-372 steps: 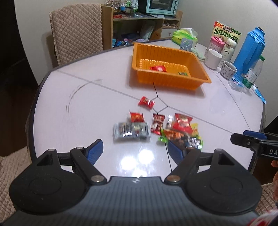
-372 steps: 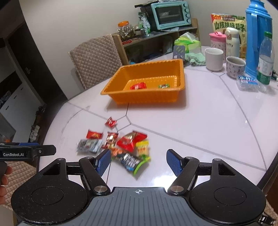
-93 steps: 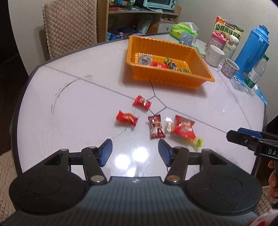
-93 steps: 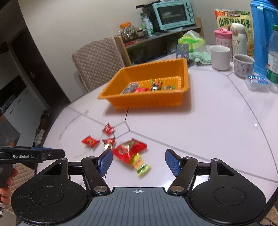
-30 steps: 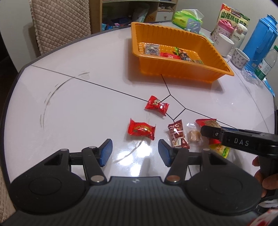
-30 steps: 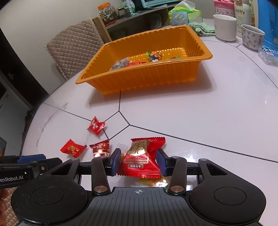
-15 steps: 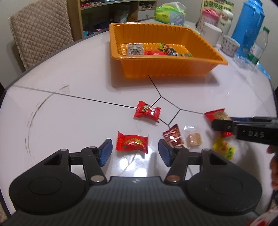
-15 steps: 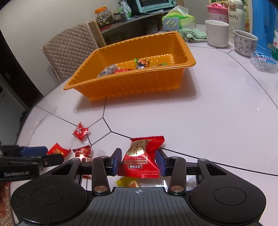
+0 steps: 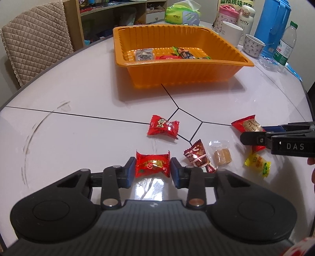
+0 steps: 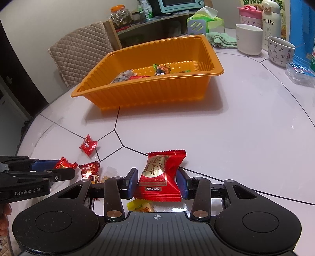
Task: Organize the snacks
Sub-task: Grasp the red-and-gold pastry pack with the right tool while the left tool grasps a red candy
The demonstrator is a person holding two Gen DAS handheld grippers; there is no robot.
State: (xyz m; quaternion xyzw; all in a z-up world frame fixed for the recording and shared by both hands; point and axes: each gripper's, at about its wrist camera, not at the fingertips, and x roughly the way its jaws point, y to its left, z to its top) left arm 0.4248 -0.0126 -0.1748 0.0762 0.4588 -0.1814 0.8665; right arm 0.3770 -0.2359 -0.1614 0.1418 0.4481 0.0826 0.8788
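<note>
My left gripper (image 9: pixel 152 173) is down at the white table, its jaws closing on a small red candy (image 9: pixel 152 165), with both blue pads against the wrapper's ends. My right gripper (image 10: pixel 156 185) is shut on a larger red date packet (image 10: pixel 160 175), held just above the table. The orange tray (image 9: pixel 177 72) stands farther back with several snacks in it. Loose on the table are a red cartoon candy (image 9: pixel 163 126), a dark red packet (image 9: pixel 198 155), a clear-wrapped brown cake (image 9: pixel 221 156) and a yellow-green candy (image 9: pixel 258 164).
Behind and right of the tray stand a white mug (image 9: pixel 231 35), a patterned cup (image 9: pixel 254 45), a blue thermos (image 9: pixel 273 25), a water bottle (image 9: pixel 286 47) and a green tissue pack (image 9: pixel 181 14). A quilted chair (image 9: pixel 37 37) sits at the far left edge.
My left gripper has come down and forward over the small red candy and its jaws have narrowed onto it. The right gripper keeps hold of the date packet.
</note>
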